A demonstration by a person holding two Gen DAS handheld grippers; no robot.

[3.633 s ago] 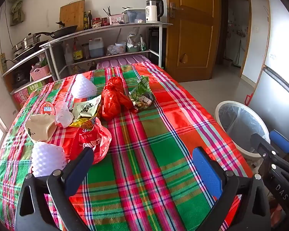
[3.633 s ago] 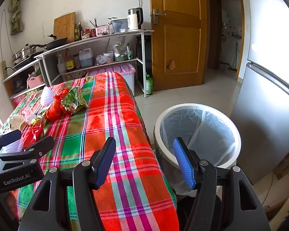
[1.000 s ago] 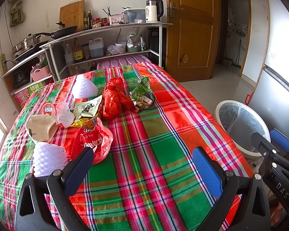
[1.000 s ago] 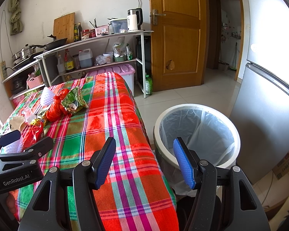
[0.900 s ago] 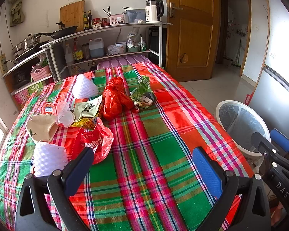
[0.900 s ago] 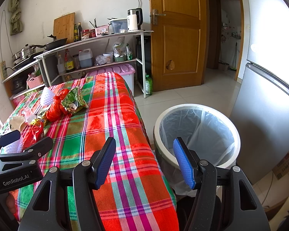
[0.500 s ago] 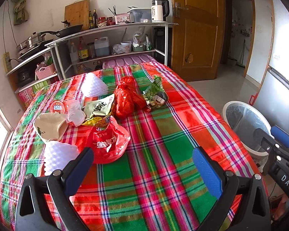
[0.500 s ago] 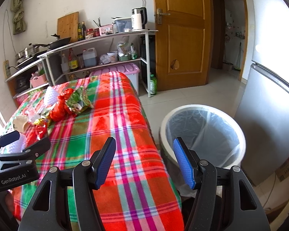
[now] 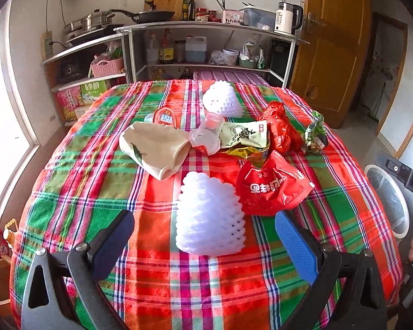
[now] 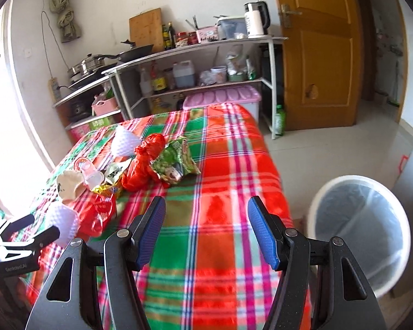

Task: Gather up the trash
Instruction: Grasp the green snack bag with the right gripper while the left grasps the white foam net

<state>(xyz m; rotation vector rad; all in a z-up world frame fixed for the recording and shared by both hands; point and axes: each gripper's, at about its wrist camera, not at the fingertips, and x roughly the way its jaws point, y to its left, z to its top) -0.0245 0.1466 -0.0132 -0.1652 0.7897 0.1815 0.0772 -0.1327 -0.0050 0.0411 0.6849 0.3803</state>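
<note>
Trash lies in a heap on the plaid tablecloth. Nearest my open left gripper is a white foam fruit net, lined up between its blue pads and just beyond them. Behind it lie a red snack bag, a beige paper bowl, a clear plastic cup, a pale green wrapper, a red plastic bag, a green snack bag and a second foam net. My right gripper is open over bare cloth. The white lined trash bin stands on the floor to the right.
Metal shelves with pans, bottles and a kettle stand behind the table. A pink-lidded storage box sits at the table's far end. A wooden door is at the right, with tiled floor between the table and the bin.
Both grippers have swung left toward the trash heap. The near foam net now sits centred before my left gripper, and the bin has slid to the right edge of both views.
</note>
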